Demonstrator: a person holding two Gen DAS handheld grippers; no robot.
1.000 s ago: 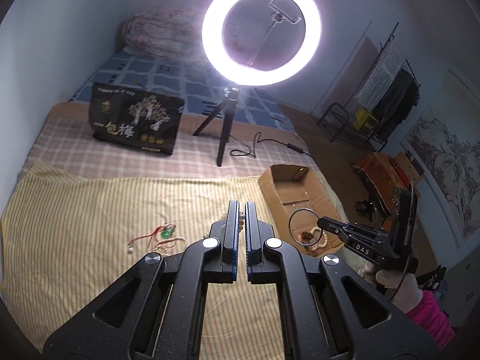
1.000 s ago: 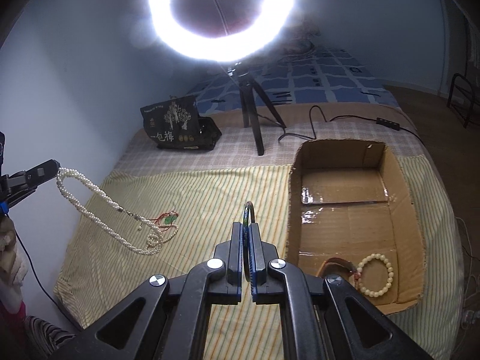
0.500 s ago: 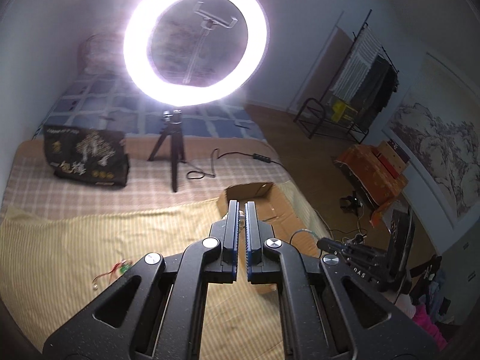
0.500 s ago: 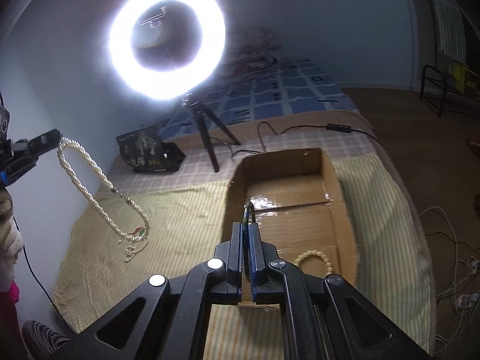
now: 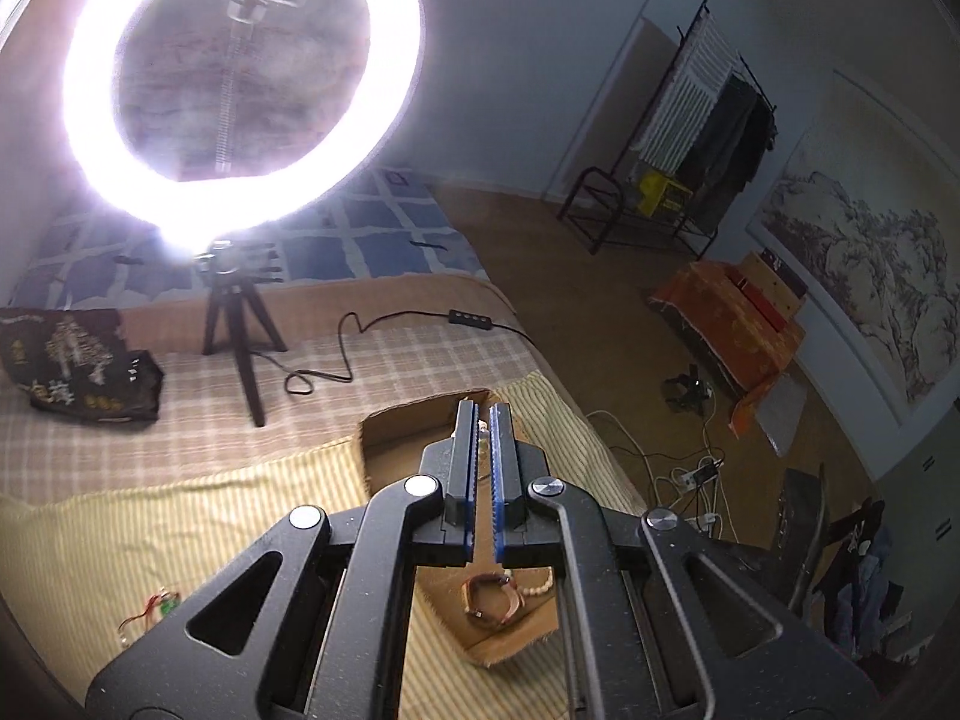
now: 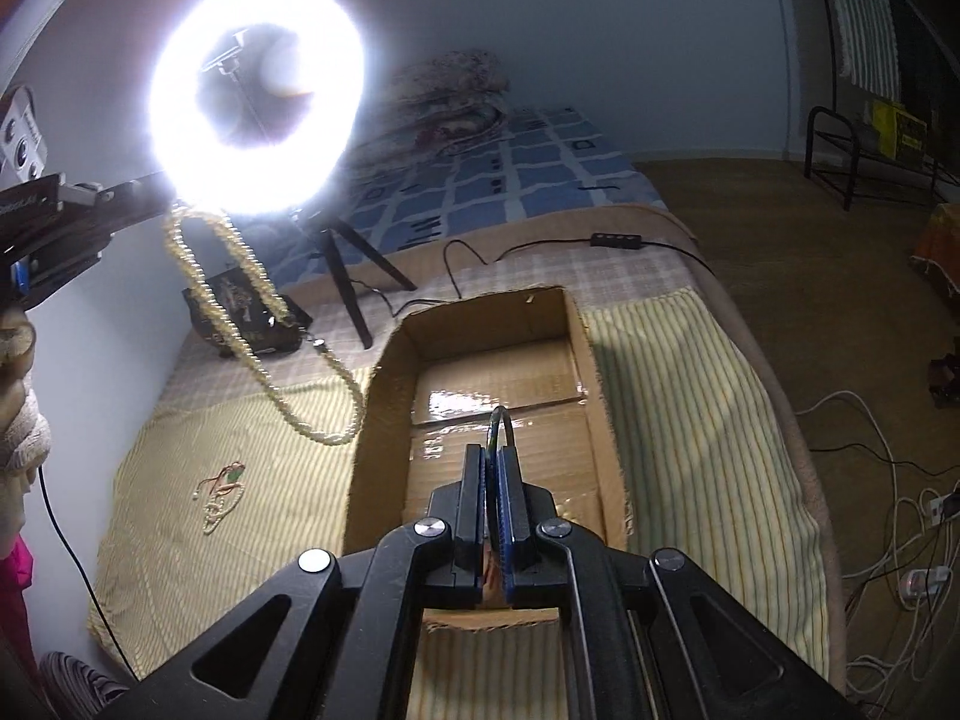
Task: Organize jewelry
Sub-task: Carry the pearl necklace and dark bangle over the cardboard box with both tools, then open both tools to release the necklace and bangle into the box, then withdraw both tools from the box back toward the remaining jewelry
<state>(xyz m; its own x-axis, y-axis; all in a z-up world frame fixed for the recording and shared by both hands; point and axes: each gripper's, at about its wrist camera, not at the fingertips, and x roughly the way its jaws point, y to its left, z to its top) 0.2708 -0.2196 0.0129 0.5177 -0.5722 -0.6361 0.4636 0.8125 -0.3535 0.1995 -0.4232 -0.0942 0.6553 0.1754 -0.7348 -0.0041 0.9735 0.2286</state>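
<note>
My left gripper (image 5: 483,414) is shut on a long pearl necklace (image 6: 252,300). In the right wrist view the necklace hangs in a loop from the left gripper's tips (image 6: 150,189), beside the left wall of the open cardboard box (image 6: 576,330). My right gripper (image 6: 495,456) is shut on a thin dark ring bangle (image 6: 503,420), held over the box floor. In the left wrist view a brown bracelet (image 5: 492,597) and a pale bead bracelet (image 5: 537,588) lie in the box (image 5: 408,414).
A red-cord piece with a green pendant and small pearls (image 6: 222,480) lies on the yellow striped cloth (image 6: 660,390). A bright ring light (image 6: 258,96) on a tripod (image 5: 237,324), its cable and a black bag (image 5: 72,366) sit behind on the bed.
The left gripper has carried the necklace up off the cloth and rightward to the box's edge. The right gripper has moved forward over the box with the bangle.
</note>
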